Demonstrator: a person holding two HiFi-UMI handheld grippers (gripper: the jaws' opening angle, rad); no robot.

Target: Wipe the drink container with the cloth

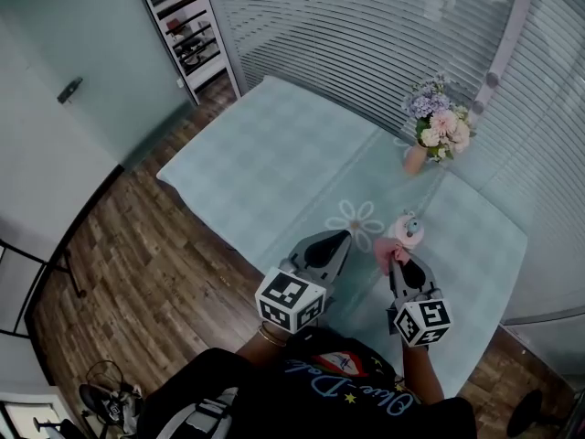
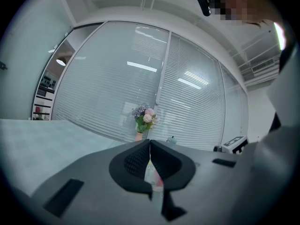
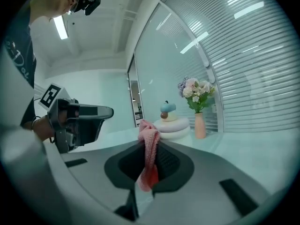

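Fingers (image 3: 171, 163) of right gripper (image 3: 151, 143) pinching pink knitted cloth (image 3: 149, 134); left gripper (image 2: 150, 146) closed, empty; risk of toppling unbraced rounded pastel drink container (image 3: 171, 123).

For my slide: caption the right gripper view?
Right hand-held gripper, shut on pink cloth, faces the drink container and flower vase.

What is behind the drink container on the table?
A vase of flowers stands farther back, apart from the drink container, before the window blinds. The pink cloth in the right gripper hides part of the container's side.
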